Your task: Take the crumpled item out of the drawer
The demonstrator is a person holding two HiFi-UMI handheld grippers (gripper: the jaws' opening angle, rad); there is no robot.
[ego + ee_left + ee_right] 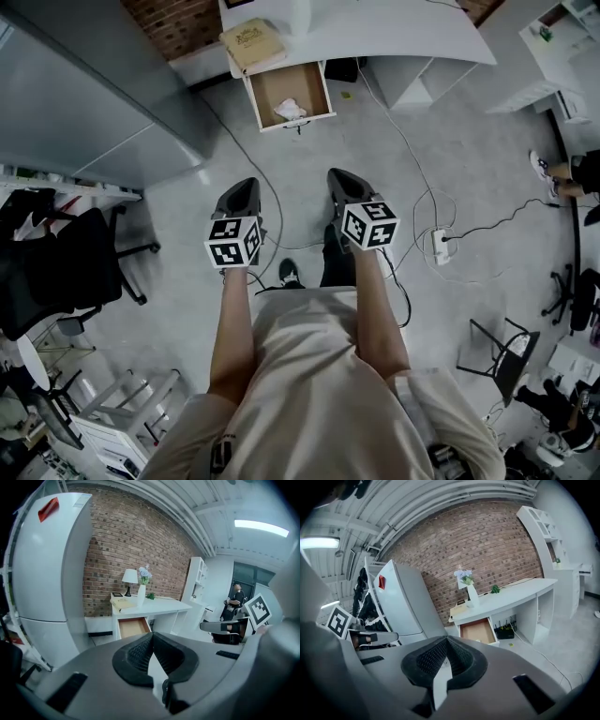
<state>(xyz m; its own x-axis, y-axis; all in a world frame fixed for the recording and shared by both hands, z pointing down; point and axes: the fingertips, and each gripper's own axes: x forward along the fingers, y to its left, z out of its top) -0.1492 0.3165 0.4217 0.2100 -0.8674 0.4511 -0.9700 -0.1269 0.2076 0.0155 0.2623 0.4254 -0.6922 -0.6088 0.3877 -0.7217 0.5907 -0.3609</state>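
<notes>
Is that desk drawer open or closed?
Open: the drawer juts out from the desk, its brown bottom exposed, a crumpled white item lying inside.

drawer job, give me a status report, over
Left gripper and right gripper shut, empty, well short of the desk. Crumpled item lies in the open drawer, untouched. Power strip on the floor, off to the right.
</notes>
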